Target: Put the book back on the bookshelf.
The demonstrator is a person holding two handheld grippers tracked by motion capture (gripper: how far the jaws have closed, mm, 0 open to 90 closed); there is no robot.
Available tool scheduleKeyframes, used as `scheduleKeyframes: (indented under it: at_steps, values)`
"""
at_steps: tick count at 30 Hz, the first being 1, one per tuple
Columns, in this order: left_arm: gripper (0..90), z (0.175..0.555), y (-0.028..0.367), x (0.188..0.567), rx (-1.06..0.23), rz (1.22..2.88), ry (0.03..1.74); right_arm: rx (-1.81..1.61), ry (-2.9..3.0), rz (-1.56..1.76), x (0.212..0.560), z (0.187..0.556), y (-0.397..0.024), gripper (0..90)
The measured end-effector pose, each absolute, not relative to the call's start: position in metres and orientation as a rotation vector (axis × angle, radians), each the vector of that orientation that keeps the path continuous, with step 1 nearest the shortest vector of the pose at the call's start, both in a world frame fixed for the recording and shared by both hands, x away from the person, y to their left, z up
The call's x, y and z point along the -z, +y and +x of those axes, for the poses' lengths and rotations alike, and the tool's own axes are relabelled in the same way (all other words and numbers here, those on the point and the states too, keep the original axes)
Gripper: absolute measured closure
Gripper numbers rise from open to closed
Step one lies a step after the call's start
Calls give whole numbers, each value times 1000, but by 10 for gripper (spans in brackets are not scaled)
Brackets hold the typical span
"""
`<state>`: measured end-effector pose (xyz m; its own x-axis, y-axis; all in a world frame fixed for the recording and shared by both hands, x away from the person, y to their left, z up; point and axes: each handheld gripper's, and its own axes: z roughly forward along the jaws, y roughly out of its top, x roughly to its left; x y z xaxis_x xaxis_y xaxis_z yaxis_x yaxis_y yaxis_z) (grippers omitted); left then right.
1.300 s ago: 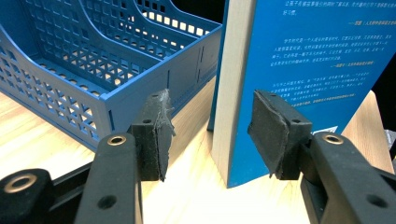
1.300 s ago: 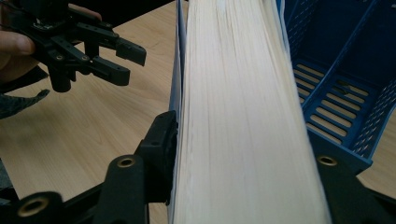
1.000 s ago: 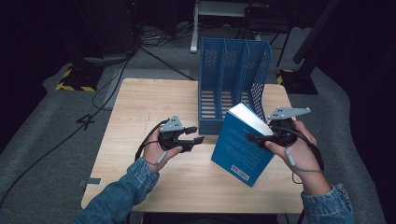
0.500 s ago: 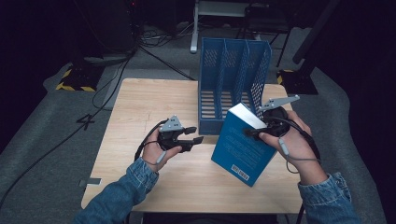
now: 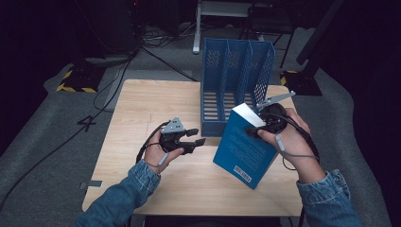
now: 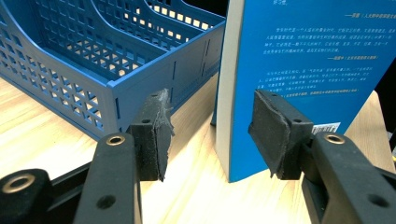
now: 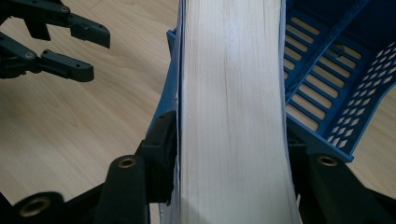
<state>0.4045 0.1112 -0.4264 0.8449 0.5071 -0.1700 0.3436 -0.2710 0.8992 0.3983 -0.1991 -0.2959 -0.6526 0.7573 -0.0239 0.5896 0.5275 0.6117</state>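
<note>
1. Table (image 5: 142, 99): light wood top. Both forearms in denim sleeves enter from the near edge, one on each side.
2. File rack (image 5: 236, 85): blue, perforated, with three upright compartments. It stands at the far centre-right of the table, its open front facing the person.
3. Book (image 5: 247, 144): blue cover, barcode at the lower corner. It is tilted, lower corner near the tabletop, just in front of the rack's right portion. In the left gripper view its lower edge looks close to the wood; whether it touches cannot be told.
4. Right gripper (image 5: 261, 128): the hand is raised at the book's upper right edge. In the right gripper view the jaws press both covers, with the white page block (image 7: 233, 112) between them.
5. Left gripper (image 5: 194, 137): the hand rests low at centre-left and points toward the book. The jaws stand wide apart and hold nothing; the book lies just beyond them.
</note>
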Motion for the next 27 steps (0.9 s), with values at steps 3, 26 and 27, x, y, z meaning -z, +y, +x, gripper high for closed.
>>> scheduleKeyframes:
  at_steps: [3, 26, 27]
  values:
    - [481, 405, 112, 427, -178, 1883, 641, -821, 2476, 1153, 296, 400, -197, 537]
    - [476, 420, 153, 446, -244, 1893, 832, -829, 2547, 1084, 279, 393, -179, 605]
    - [476, 422, 157, 449, -254, 1901, 853, -824, 2544, 1083, 276, 394, -179, 605]
